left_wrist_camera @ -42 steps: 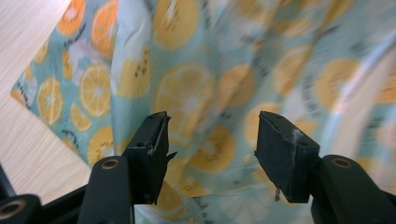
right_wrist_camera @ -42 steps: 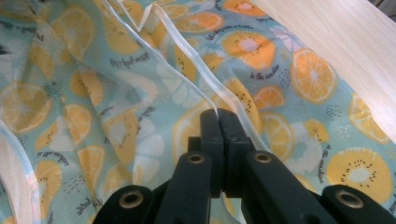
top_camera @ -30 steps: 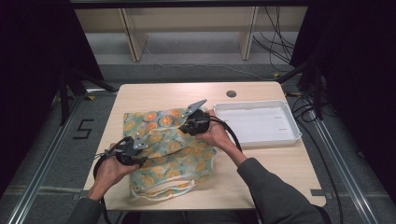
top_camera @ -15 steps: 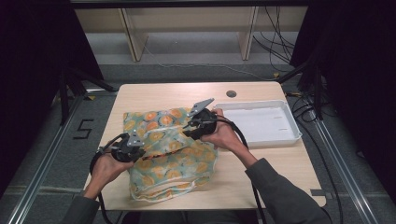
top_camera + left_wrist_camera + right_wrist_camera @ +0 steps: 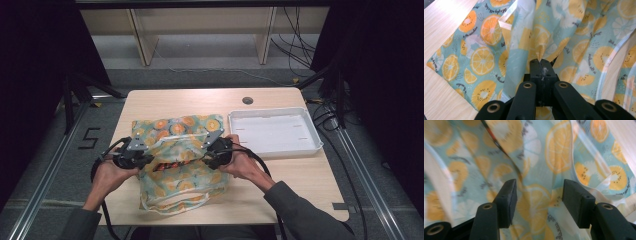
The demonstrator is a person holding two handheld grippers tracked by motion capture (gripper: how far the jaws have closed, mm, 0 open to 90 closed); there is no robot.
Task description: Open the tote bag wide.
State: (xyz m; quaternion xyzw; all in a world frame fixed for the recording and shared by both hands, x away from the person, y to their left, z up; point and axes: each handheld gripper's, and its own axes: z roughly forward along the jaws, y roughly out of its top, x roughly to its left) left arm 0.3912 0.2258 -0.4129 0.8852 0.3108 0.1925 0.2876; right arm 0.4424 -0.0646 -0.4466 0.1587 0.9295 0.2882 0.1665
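Your left gripper pinches the fruit-print bag shut-jawed to lift one side off the surface — while your right gripper (jaws spread, empty) hovers over the fabric.

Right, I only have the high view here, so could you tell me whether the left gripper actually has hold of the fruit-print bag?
Observer: Yes. In the left gripper view the left gripper is shut, with a fold of the bag pinched between its jaws.
Operator: Thank you. And is the right one gripping as well?
Observer: No. In the right gripper view the right gripper is open, its jaws wide apart with the bag's fabric lying across the gap.
Operator: Is there anything printed besides the fruit?
Observer: Yes, small dark lettering runs between the orange slices, too small to read fully.
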